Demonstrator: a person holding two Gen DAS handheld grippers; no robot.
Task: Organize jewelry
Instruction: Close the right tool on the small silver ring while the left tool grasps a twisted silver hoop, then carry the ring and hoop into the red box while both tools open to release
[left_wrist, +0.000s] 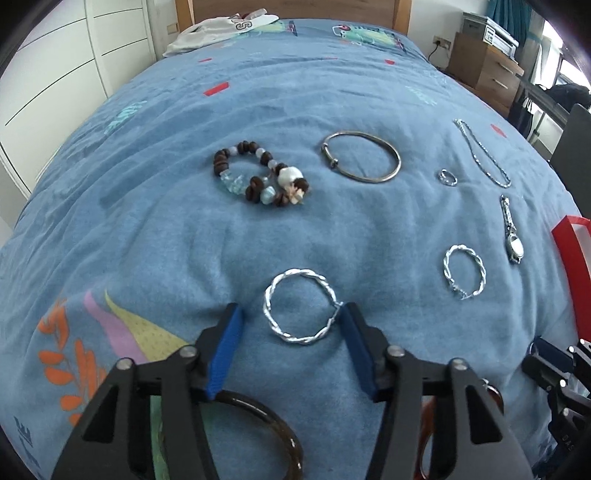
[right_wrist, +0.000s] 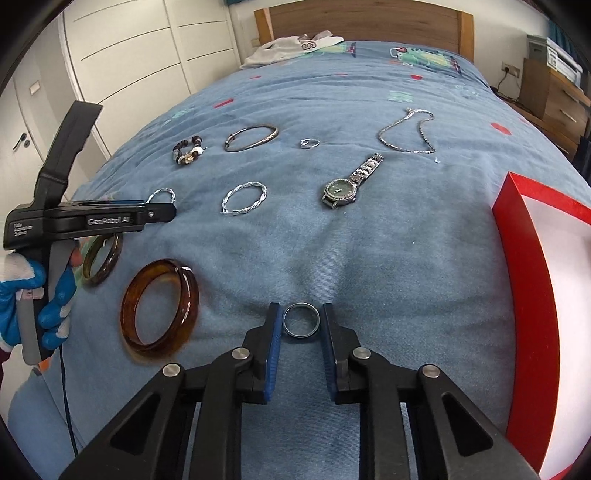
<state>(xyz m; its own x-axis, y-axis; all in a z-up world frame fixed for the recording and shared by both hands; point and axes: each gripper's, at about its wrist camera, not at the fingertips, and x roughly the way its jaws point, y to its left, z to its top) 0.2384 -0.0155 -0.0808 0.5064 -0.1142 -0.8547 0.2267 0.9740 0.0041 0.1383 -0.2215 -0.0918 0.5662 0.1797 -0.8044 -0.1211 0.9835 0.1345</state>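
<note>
- Bedroom setting: we work on a blue bedspread (right_wrist: 369, 258) with the jewelry laid out across it
- Our right gripper (right_wrist: 300, 325) has its jaws drawn in around a small metal ring (right_wrist: 301, 320); the left pad sits at the ring's edge, the right pad shows a thin gap, so we cannot tell whether the ring is truly pinched
- Our left gripper (left_wrist: 291, 321) stands spread around a twisted silver hoop (left_wrist: 300, 306); the right pad touches the hoop near its clasp, the left pad stands clear
- Just beside the left gripper lie a dark bangle (left_wrist: 258, 424) and an amber bangle (right_wrist: 160, 306)
- Further out: a second twisted hoop (right_wrist: 243, 197), a watch (right_wrist: 341, 190), a beaded bracelet (left_wrist: 258, 177), a thin metal bangle (left_wrist: 362, 157), a small open ring (left_wrist: 447, 178) and a chain (left_wrist: 480, 151)
- A red box (right_wrist: 532, 295) with a white interior sits at the right edge, near the right gripper; we judge it the likely destination
- Risk: the ring lies flat on soft fabric, so closing pads may pinch a fold of fabric, or the ring may tip and slip out on lifting
- Risk: the hoop is touched on one side only; further closing may push it sideways, or catch its open clasp
- Risk: both grippers work close together; a shared lift may collide with the bangles
- Beyond the bed: a wooden headboard (right_wrist: 362, 18), white wardrobe doors (right_wrist: 129, 44) and a wooden cabinet (left_wrist: 484, 66)
</note>
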